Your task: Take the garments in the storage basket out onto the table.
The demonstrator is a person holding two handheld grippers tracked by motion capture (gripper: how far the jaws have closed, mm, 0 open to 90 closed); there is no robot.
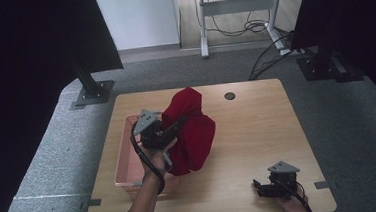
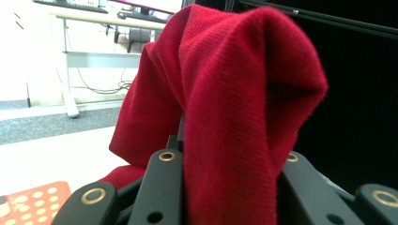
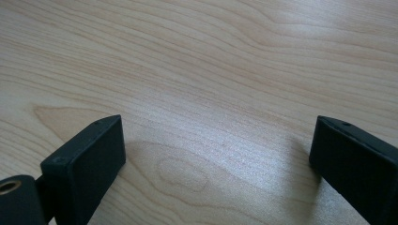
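Above the left half of the table (image 1: pixel 258 131), the red cloth (image 1: pixel 190 131) hangs lifted, bunched in a tall drape whose long axis runs roughly up and down, its lower folds reaching to or near the tabletop. The left gripper (image 1: pixel 175 127) is clenched on an upper fold; in the left gripper view the fabric (image 2: pixel 234 103) rises out from between the black jaws and flops over them. Just to the left of the cloth and below the hand sits the pink perforated basket (image 1: pixel 125 165), so any drop into it means moving left. Well apart, near the front right corner, the right gripper (image 1: pixel 258 187) rests with jaws spread wide over bare wood, holding nothing.
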